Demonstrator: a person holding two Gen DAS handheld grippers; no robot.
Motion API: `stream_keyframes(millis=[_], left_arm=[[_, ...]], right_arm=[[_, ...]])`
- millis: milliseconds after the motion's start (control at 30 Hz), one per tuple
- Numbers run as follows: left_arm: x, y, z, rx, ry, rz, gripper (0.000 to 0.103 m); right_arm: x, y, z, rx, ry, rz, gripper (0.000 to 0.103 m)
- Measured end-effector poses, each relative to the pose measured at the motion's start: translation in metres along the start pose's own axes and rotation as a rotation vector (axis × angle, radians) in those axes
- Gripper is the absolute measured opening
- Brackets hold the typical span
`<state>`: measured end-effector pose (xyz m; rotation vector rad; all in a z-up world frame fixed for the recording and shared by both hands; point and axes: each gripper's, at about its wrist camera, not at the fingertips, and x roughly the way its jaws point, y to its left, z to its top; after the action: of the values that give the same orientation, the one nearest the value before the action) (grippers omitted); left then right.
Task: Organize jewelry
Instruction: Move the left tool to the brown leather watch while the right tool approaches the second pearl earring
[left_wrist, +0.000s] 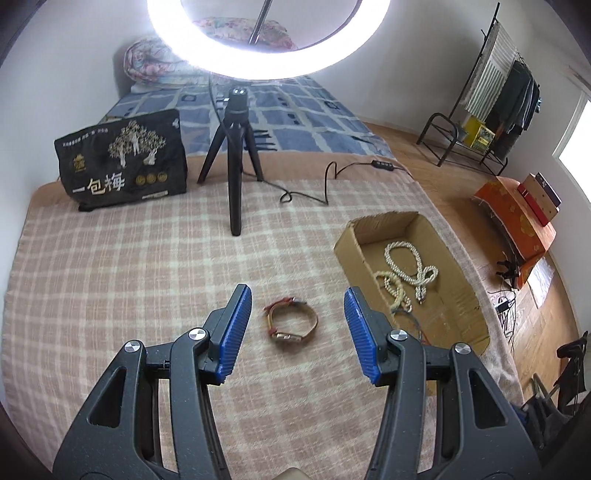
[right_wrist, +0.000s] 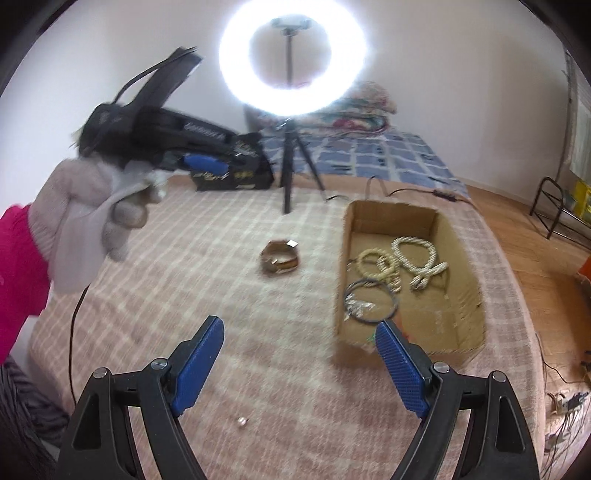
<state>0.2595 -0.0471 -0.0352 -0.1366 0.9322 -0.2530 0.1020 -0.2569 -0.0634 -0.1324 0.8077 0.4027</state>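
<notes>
Watch (left_wrist: 291, 322) is lying on the checked blanket (left_wrist: 129, 277), beside the cardboard box (left_wrist: 354, 236) holding necklaces (left_wrist: 410, 269); both the left hand-held gripper (left_wrist: 297, 301) and the right hand-held gripper (right_wrist: 299, 332) are hanging released, grasping nothing.

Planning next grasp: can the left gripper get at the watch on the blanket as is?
Probably yes. The left gripper is open with the watch lying between its fingers' line, nothing on the blanket blocking.

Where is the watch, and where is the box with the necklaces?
watch (left_wrist: 291, 322): left wrist view, on its brown strap.
cardboard box (left_wrist: 347, 248): left wrist view, on its near left wall.
pearl necklace (right_wrist: 419, 258): right wrist view, on its beaded loop.
</notes>
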Motion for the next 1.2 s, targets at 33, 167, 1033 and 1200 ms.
stream_keyframes(millis=[33, 167, 1033, 1200], left_arm=[[0.0, 0.001, -0.002, -0.001, 0.004, 0.001, 0.053], [0.001, 0.008, -0.008, -0.018, 0.016, -0.001, 0.053], [0.078, 0.041, -0.036, -0.103, 0.192, -0.075, 0.053], [0.091, 0.043, -0.037, -0.111, 0.21, -0.086, 0.053]], right_arm=[[0.001, 0.002, -0.004, -0.008, 0.009, 0.012, 0.082], [0.007, 0.012, -0.023, -0.055, 0.073, 0.073, 0.07], [0.037, 0.039, -0.091, 0.182, 0.279, 0.126, 0.037], [0.05, 0.032, -0.09, 0.234, 0.284, 0.118, 0.034]])
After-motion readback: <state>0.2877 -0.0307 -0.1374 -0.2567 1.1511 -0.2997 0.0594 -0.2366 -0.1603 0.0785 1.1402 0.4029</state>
